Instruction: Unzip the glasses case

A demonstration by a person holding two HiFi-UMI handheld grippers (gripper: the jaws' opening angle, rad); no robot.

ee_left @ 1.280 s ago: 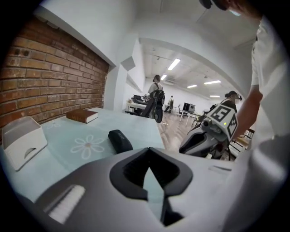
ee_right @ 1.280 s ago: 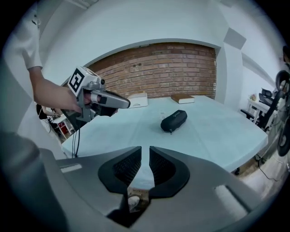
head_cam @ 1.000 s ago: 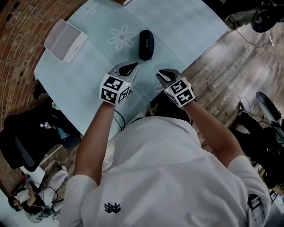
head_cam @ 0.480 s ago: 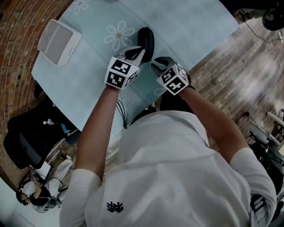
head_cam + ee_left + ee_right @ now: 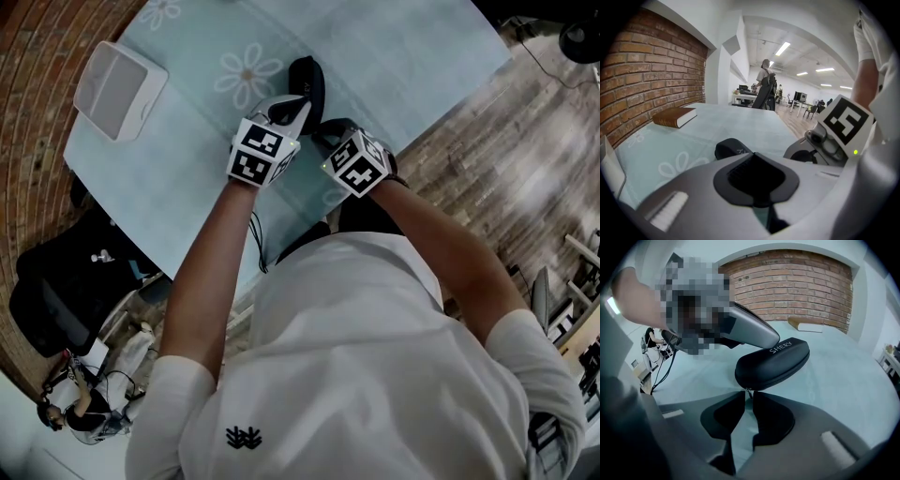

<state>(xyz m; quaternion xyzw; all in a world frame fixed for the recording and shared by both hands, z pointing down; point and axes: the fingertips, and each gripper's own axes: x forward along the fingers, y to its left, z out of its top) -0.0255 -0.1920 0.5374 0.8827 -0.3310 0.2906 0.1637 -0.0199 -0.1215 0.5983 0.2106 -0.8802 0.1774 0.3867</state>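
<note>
A black zipped glasses case [image 5: 309, 75] lies on the pale blue daisy tablecloth [image 5: 403, 56]. My left gripper [image 5: 298, 105] is shut, its grey fingers [image 5: 750, 331] lying against the case's top near its near end. The case [image 5: 732, 148] shows just past the shut left gripper [image 5: 756, 180]. My right gripper [image 5: 323, 131] is at the case's near end. In the right gripper view the case [image 5: 776, 361] lies right in front of the right gripper [image 5: 748, 397], whose jaws stand a narrow gap apart. The small metal zipper pull [image 5: 748, 391] hangs between their tips.
A white box [image 5: 117, 89] sits at the table's far left corner. A brown book [image 5: 675, 117] lies farther back by the brick wall. The table edge [image 5: 281, 234] runs just in front of the person's body. A dark chair with a bag [image 5: 56, 291] stands at the left.
Both grippers have moved forward from the near table edge up to the case. The left now rests on it and the right has come up to its zipper end.
</note>
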